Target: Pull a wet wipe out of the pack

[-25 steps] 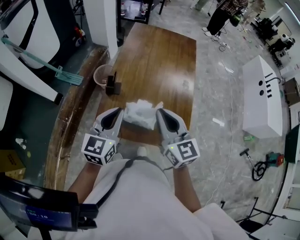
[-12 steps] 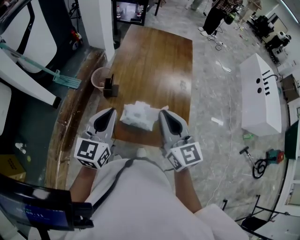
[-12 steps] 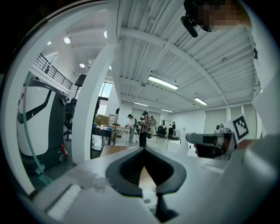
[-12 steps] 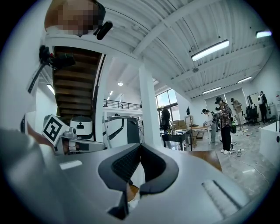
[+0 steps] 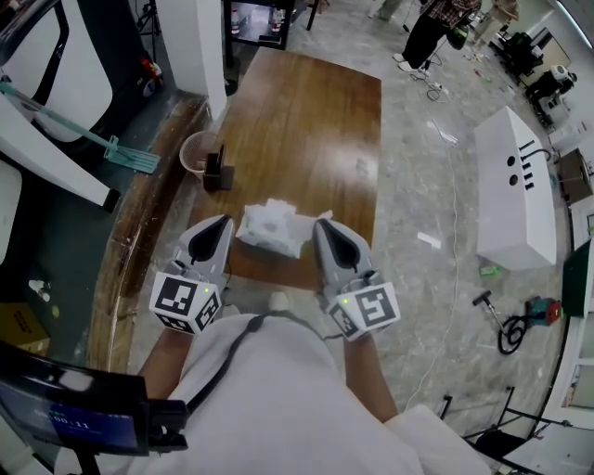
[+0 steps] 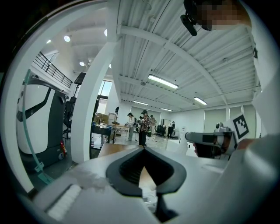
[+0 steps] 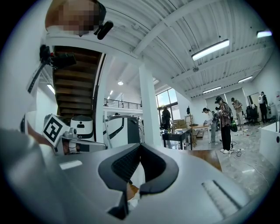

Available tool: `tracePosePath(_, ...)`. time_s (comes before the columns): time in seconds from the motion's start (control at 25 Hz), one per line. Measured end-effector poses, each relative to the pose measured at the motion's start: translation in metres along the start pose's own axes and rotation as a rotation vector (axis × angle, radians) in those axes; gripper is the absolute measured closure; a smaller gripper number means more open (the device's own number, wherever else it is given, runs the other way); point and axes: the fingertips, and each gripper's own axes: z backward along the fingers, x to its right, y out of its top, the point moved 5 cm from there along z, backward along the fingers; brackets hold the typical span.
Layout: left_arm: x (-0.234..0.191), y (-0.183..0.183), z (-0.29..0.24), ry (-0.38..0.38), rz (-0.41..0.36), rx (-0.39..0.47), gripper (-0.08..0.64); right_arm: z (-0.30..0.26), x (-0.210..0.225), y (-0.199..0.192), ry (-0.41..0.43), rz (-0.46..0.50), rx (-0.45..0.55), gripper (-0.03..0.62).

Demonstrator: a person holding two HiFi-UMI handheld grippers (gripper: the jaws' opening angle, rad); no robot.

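Observation:
A white wet wipe pack (image 5: 272, 228), crumpled white on top, lies near the front edge of the wooden table (image 5: 306, 121). My left gripper (image 5: 225, 221) sits just left of it, a small gap away, jaws shut and empty; in the left gripper view its tips (image 6: 144, 148) meet. My right gripper (image 5: 318, 223) sits at the pack's right side, next to a raised white corner. Its tips (image 7: 140, 145) are closed together, and I see nothing sticking out between them. Both grippers point away from me along the table.
A pink bowl (image 5: 200, 148) and a small dark holder (image 5: 220, 172) stand at the table's left edge. A green mop (image 5: 83, 134) leans left of the table. A white box (image 5: 515, 186) stands on the floor at right, and people (image 5: 436, 28) stand beyond the table.
The left gripper's tip touched the pack's left edge a second ago; it now stands slightly back from it. The right gripper has stayed beside the pack.

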Motion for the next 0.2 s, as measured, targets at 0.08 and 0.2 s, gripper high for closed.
tracePosePath(0.08, 0.0010, -0.0017, -0.0011, 0.000, 0.000, -0.005, 0.557, 0.0009, 0.0018, -0.0012, -0.002, -0.004, -0.003, 0.583)
tracePosePath(0.2, 0.0023, -0.0045, -0.0025, 0.001, 0.002, -0.013, 0.555, 0.0018, 0.0042, -0.0031, -0.001, -0.008, -0.008, 0.583)
